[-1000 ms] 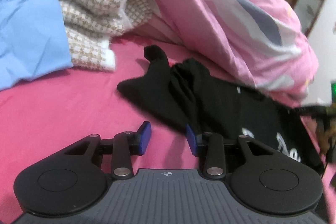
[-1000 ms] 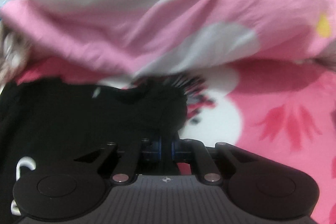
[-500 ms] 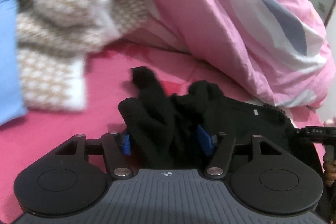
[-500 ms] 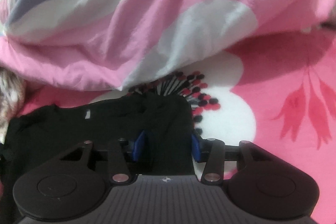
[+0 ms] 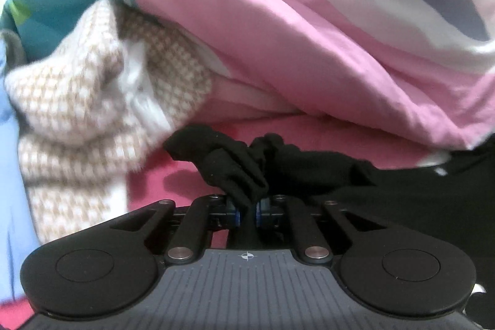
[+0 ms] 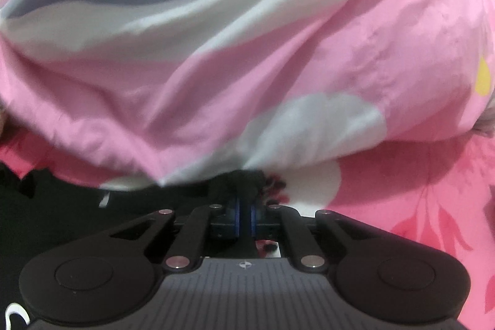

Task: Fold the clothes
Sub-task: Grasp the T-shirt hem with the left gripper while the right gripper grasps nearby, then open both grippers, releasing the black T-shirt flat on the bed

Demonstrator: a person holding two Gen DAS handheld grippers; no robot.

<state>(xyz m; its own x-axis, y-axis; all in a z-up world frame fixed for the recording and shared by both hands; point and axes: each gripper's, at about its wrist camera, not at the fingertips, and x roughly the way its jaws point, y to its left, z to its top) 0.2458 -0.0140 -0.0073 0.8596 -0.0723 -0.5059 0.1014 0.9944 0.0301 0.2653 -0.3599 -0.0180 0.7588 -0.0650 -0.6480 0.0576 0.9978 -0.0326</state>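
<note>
Left wrist view: I am holding my left gripper (image 5: 246,214) low over the bed, and its jaws have just been closing; the blue pads are now pinching a bunched fold of the black garment (image 5: 309,169) between them. From the pinch the black cloth is rising in a rumpled ridge ahead of the fingers and is spreading away to the right, where it is lying flat on the magenta bedsheet (image 5: 173,175). To the left, a beige-and-white checked knit (image 5: 92,113) is lying heaped just beside the black cloth, with a light blue cloth (image 5: 9,175) at the picture's left edge. Behind both, a pink, white and grey quilt (image 5: 309,36) is piled high, its lower edge overhanging the far side of the garment; a teal striped fabric (image 5: 62,5) is showing at upper left.

Right wrist view: I am holding my right gripper (image 6: 244,217) at the other side of the same black garment (image 6: 92,212); its jaws too have just been closing, and the pads are clamping a thin edge of black cloth. The garment is stretching leftward from the pinch, with a small white tag (image 6: 105,200) showing on it. The quilt (image 6: 247,51) is filling the upper picture and is draping over the garment's far edge. To the right, the flower-printed pink sheet (image 6: 417,206) is lying bare.
</note>
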